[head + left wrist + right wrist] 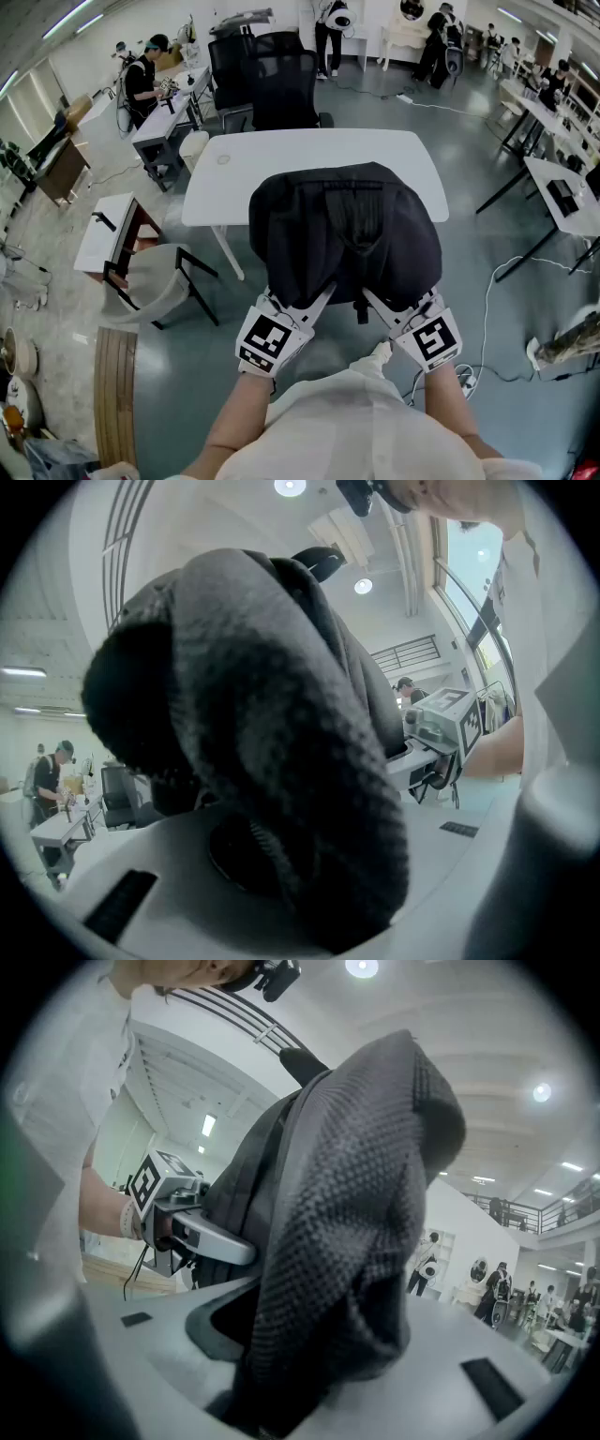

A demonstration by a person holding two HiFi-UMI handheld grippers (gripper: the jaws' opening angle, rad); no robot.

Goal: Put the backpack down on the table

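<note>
In the head view a black backpack (342,234) hangs in the air over the near edge of the white table (309,155), hiding part of it. My left gripper (322,296) grips it from below left and my right gripper (372,298) from below right; both are shut on its dark mesh fabric. The left gripper view shows a thick fold of the backpack (281,761) filling the space between the jaws, with the right gripper (448,726) beyond. The right gripper view shows the backpack's fabric (347,1222) clamped the same way, and the left gripper (178,1218) at the far side.
Two black office chairs (281,80) stand behind the table. A white chair (159,281) and a small side table (105,232) are on the left. Cables (502,281) trail over the floor on the right. People work at desks farther off.
</note>
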